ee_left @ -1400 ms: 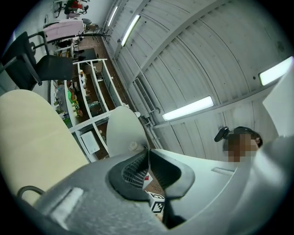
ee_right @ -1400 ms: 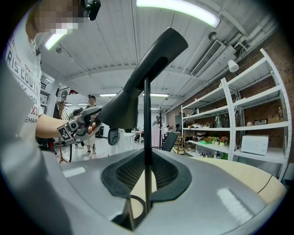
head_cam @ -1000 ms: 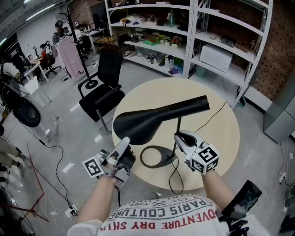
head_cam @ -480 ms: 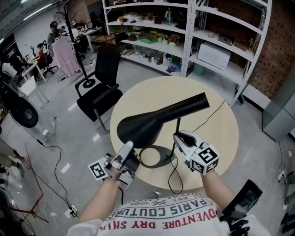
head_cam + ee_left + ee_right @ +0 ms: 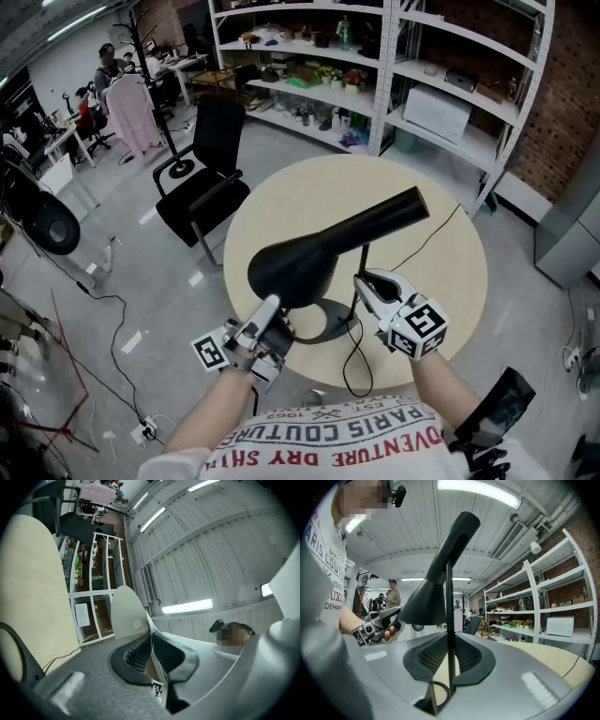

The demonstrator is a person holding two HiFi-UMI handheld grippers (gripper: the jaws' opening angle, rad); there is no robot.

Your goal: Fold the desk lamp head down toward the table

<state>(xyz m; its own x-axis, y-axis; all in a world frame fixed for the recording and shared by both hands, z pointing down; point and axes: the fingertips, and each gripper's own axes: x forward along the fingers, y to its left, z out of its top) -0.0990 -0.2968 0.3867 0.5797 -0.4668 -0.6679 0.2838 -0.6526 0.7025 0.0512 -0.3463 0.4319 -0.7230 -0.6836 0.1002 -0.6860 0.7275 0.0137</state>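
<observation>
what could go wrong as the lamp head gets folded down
1. The left gripper pinches only the thin rim of the head, so it may slip off partway down.
2. The right gripper alone steadies the thin stem. If that grip slides, the ring base could lift or tip.
3. The cord loops beside the right gripper and might snag.
</observation>
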